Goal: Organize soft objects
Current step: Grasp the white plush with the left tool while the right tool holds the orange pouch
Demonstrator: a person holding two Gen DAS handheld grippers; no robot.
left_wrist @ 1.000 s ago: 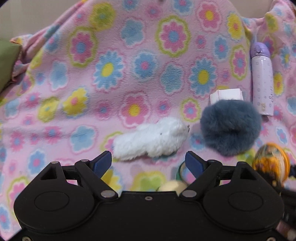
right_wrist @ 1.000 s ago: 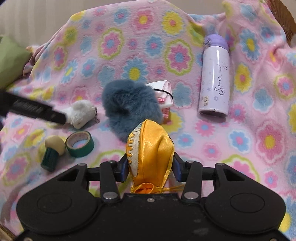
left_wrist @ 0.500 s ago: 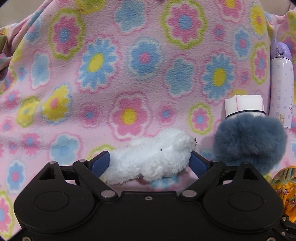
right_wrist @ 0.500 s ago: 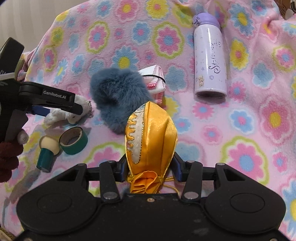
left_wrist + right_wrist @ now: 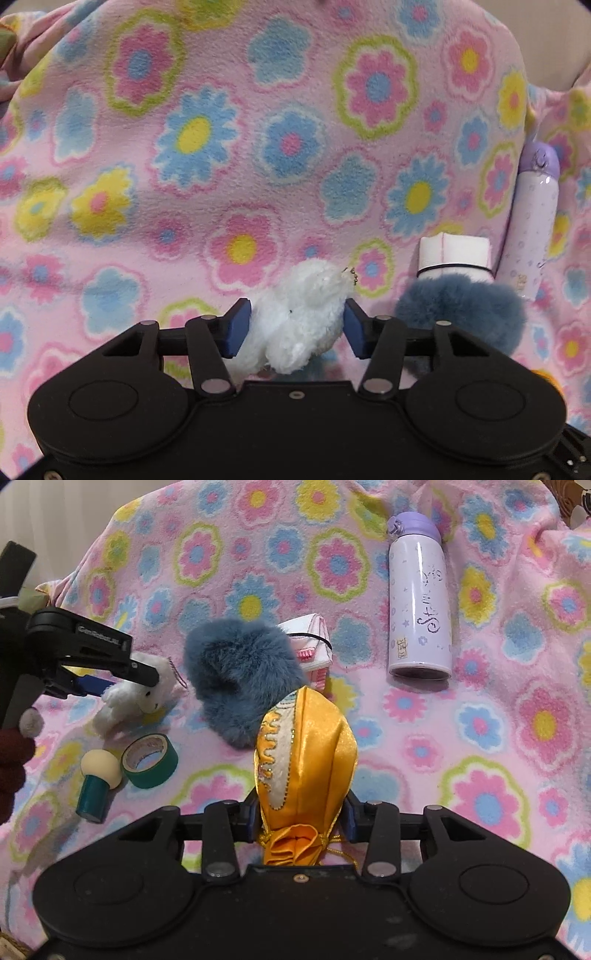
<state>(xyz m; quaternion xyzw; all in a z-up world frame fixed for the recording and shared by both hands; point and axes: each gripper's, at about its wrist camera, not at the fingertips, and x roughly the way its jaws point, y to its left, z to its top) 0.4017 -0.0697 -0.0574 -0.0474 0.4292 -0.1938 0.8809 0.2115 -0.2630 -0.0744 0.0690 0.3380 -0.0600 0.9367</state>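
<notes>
On the flowery pink blanket [image 5: 229,155], both claws are gripping soft stuff right now.

The left claw [image 5: 295,326] has just been closing and its blue pads are squeezing the white plush toy [image 5: 299,325], which is sitting on the blanket just left of the blue fluffy pom-pom [image 5: 240,679]. The right claw [image 5: 301,812] has also been tightening and is clenching the yellow satin pouch [image 5: 306,760], which is standing upright between its pads, in front of the pom-pom. A small white-and-pink box [image 5: 314,646] is peeking out right behind the pom-pom, and the purple bottle [image 5: 419,602] is lying further right. Near the plush, a green tape roll [image 5: 149,762] and a cream-topped green stamp thing [image 5: 96,782] are lying side by side, touching.
</notes>
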